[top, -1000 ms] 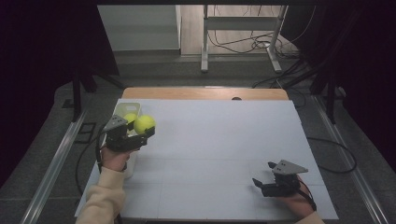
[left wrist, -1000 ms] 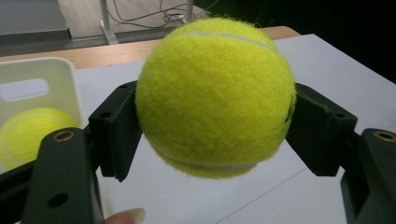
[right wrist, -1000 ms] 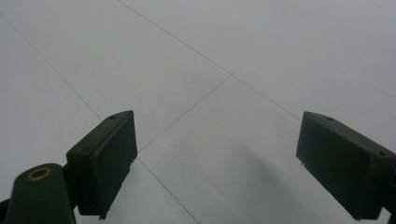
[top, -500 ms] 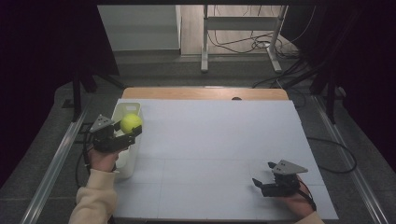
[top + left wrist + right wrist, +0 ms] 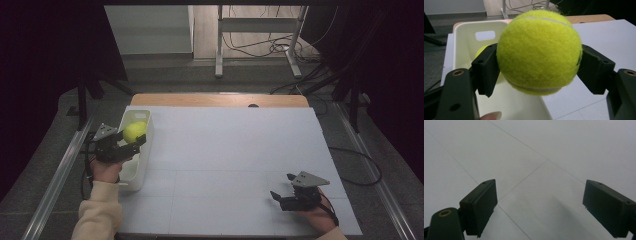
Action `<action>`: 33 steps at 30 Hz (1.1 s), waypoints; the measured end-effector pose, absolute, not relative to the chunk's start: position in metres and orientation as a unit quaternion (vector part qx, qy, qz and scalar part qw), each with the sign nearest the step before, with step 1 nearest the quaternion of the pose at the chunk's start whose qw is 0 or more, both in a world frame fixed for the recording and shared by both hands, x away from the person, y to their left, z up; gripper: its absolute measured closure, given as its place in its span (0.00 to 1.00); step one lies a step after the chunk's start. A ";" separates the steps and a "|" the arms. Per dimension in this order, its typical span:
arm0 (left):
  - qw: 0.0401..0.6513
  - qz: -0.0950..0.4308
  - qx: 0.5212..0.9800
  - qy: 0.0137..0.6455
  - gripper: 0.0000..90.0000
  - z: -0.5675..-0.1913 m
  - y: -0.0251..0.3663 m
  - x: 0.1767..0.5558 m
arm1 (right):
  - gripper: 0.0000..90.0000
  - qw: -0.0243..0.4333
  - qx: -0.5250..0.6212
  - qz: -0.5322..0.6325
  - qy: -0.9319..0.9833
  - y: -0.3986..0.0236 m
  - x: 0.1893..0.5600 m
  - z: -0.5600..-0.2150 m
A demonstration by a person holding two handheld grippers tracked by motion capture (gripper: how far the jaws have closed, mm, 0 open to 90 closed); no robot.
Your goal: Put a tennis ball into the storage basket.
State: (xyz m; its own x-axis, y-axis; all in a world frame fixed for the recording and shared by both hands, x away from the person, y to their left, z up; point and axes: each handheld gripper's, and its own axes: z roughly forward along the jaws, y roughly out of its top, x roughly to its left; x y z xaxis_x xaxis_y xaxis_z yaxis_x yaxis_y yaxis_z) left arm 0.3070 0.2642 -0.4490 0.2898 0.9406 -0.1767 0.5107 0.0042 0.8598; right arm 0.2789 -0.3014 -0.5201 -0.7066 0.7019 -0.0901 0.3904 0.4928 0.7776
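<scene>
At the left, our left gripper (image 5: 131, 143) squeezes a yellow tennis ball (image 5: 134, 131) from both sides, right over the white bin (image 5: 144, 159). The ball is round, so it points no way. Another ball (image 5: 481, 50) lies inside the bin. A second ago we held the ball farther right. Our right gripper (image 5: 278, 197) sits open at the near right.

Second ball (image 5: 482, 50) in bin (image 5: 464, 40) mostly hidden behind left gripper (image 5: 539, 57); bin's near end cut off by frame edge.
</scene>
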 end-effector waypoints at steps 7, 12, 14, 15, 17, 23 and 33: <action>0.445 0.241 0.661 0.554 0.29 -0.451 0.270 0.307 | 0.14 0.202 0.324 0.384 0.840 -0.301 0.279 -0.520; 0.440 0.243 0.660 0.559 0.29 -0.452 0.272 0.308 | 0.14 0.203 0.325 0.385 0.840 -0.302 0.279 -0.520; 0.440 0.243 0.659 0.559 0.29 -0.452 0.273 0.308 | 0.14 0.203 0.325 0.385 0.840 -0.302 0.279 -0.520; 0.441 0.242 0.659 0.559 0.29 -0.452 0.273 0.308 | 0.14 0.203 0.325 0.385 0.840 -0.302 0.279 -0.520; 0.439 0.242 0.660 0.559 0.29 -0.452 0.273 0.308 | 0.14 0.203 0.325 0.384 0.840 -0.302 0.279 -0.520; 0.439 0.244 0.660 0.559 0.29 -0.447 0.274 0.305 | 0.14 0.202 0.323 0.386 0.840 -0.302 0.279 -0.520; 0.411 0.244 0.672 0.565 0.29 -0.446 0.274 0.304 | 0.14 0.203 0.323 0.386 0.840 -0.302 0.279 -0.520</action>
State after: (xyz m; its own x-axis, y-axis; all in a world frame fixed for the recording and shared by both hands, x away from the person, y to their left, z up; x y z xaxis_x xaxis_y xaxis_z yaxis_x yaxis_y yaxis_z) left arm 0.3043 0.2735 -0.4459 0.2425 0.9605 -0.1364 0.5592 -0.0235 0.8287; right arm 0.2786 -0.3019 -0.5195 -0.7092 0.6990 -0.0917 0.3857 0.4937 0.7794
